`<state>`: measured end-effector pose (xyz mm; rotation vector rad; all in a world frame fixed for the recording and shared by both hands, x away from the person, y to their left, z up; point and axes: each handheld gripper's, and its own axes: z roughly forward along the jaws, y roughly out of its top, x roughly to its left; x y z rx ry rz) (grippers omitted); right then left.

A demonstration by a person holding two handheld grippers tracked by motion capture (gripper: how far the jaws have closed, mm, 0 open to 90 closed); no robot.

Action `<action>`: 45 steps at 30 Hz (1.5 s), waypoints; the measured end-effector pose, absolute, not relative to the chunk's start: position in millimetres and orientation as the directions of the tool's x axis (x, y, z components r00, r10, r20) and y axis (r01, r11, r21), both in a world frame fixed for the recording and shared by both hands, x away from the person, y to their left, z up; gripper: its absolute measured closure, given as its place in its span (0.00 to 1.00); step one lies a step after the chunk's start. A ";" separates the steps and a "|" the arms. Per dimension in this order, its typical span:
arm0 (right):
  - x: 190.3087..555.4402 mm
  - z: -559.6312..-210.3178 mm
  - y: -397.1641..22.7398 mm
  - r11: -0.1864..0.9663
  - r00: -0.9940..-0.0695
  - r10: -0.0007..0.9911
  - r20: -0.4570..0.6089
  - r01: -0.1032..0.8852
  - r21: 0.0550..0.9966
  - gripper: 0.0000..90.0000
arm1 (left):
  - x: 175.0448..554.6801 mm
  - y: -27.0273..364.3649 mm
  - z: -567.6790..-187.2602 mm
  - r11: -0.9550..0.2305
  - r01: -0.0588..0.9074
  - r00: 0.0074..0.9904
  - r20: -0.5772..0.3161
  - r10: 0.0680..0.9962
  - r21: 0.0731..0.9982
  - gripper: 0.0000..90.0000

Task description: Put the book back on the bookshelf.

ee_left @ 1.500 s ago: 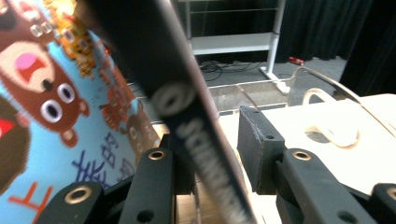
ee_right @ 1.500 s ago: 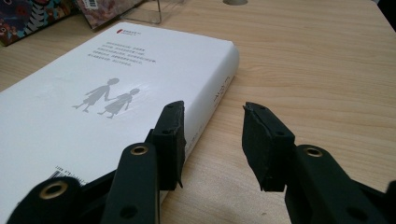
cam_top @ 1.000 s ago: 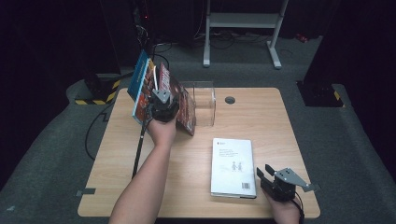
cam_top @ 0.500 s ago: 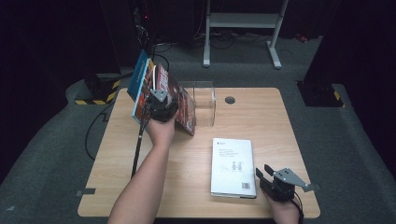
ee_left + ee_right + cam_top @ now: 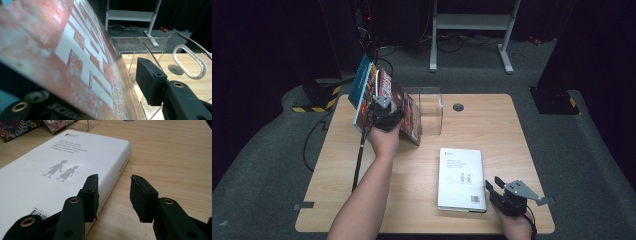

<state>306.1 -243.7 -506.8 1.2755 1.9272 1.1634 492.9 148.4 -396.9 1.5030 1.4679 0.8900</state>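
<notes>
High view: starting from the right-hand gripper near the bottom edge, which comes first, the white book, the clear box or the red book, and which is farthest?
From the right gripper:
1. White book, lying flat just left of it.
2. Clear box, farther back, mid-table.
3. Red book, leaning at the far left.

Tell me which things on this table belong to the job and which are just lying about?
In the job:
- red book, leaning by the left gripper, whose jaws have just been opening
- blue book behind it
- clear stand
- white book, lying flat by the right gripper

Lying about:
- round grommet in the table
- white frame on the floor
</notes>
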 end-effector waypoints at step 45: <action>305.4 -506.6 -241.0 0.183 -0.407 0.913 0.014 0.443 0.878 0.65 | 486.2 152.6 -366.4 0.026 0.380 0.047 -0.048 0.998 0.925 0.53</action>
